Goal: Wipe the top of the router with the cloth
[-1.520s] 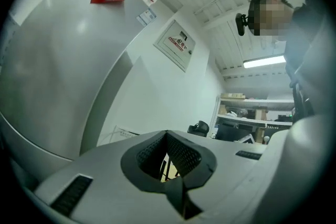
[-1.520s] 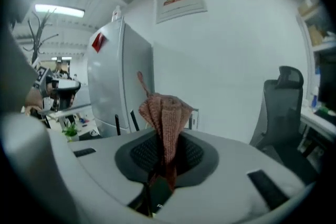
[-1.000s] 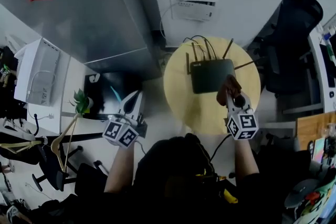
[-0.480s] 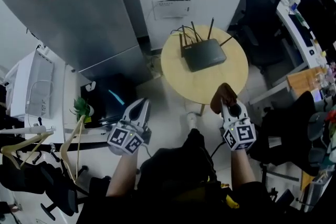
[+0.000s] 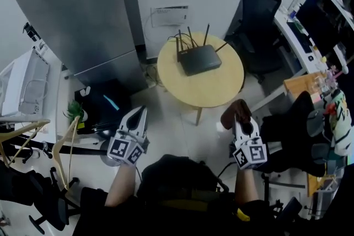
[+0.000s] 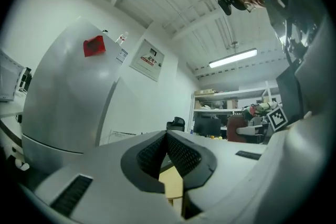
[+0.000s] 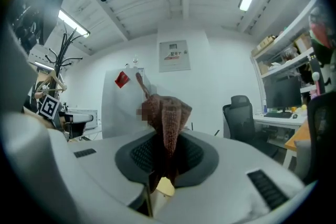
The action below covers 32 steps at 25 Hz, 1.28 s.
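Note:
The black router (image 5: 199, 59), antennas up, lies on the far side of the round yellow table (image 5: 213, 91). My right gripper (image 5: 241, 124) hangs off the table's near right edge, well short of the router. It is shut on a brown knitted cloth (image 5: 235, 110), which bunches up above the jaws in the right gripper view (image 7: 167, 115). My left gripper (image 5: 138, 116) is held low at the left, away from the table, its jaws closed together with nothing in them (image 6: 167, 135). A sliver of the yellow table (image 6: 171, 186) shows below those jaws.
A tall grey cabinet (image 5: 72, 25) with a red tag stands left of the table. A black office chair (image 5: 260, 8) is behind it to the right, and a cluttered desk (image 5: 318, 36) beyond. A small plant (image 5: 74, 110) and wooden hangers (image 5: 33, 132) sit at left.
Both grippers have drawn back from the table. The right gripper, still holding the cloth, went from beside the router to past the table's near edge. The router now sits farther off.

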Available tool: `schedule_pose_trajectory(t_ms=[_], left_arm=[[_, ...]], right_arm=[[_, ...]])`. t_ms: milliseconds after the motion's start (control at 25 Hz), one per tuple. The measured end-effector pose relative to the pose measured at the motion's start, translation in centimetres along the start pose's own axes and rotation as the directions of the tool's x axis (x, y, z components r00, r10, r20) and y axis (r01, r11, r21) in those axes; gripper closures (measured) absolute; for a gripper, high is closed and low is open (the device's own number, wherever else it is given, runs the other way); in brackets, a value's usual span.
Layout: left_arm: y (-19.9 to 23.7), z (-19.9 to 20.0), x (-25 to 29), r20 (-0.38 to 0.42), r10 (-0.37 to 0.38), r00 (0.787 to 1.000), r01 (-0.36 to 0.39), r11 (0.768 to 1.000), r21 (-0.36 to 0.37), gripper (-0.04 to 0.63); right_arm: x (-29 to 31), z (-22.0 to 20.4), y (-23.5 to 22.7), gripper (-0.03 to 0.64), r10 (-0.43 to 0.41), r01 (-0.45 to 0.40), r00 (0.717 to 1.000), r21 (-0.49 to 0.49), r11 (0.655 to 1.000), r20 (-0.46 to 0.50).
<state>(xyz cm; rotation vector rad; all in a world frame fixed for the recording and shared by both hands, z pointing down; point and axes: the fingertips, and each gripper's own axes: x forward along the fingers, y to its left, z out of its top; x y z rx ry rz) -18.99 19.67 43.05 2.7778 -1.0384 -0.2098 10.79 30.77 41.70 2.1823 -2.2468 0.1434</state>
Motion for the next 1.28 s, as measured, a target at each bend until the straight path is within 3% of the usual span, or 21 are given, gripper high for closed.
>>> schedule_pose_trajectory(t_ms=[120, 320, 560, 880, 1280], left_arm=[[-2.9, 0.7, 0.3, -0.004, 0.001, 1.000, -0.001, 0.999, 0.050, 0.603], [-6.5, 0.6, 0.5, 0.033, -0.023, 0.999, 0.026, 0.996, -0.081, 0.603], [-7.8, -0.7, -0.7, 0.007, 0.039, 0.999, -0.037, 0.989, -0.142, 0.603], [-9.8, -0.7, -0.8, -0.036, 0.038, 0.999, -0.042, 0.993, -0.112, 0.604], [-9.9, -1.4, -1.3, -0.049, 0.045, 0.998, -0.050, 0.992, -0.117, 0.603]], right_arm=[[-3.0, 1.4, -1.1, 0.557, 0.012, -0.014, 0.998, 0.041, 0.999, 0.061], [-7.5, 0.2, -4.4, 0.557, -0.019, 0.017, 0.999, 0.069, 0.997, 0.031], [-9.6, -1.0, -7.3, 0.560, -0.026, 0.027, 1.000, 0.114, 0.993, -0.011], [-9.7, -1.9, -5.9, 0.560, 0.036, -0.031, 0.998, 0.091, 0.995, -0.057], [-11.1, -2.2, -7.4, 0.560, 0.014, -0.009, 0.997, 0.064, 0.998, -0.072]])
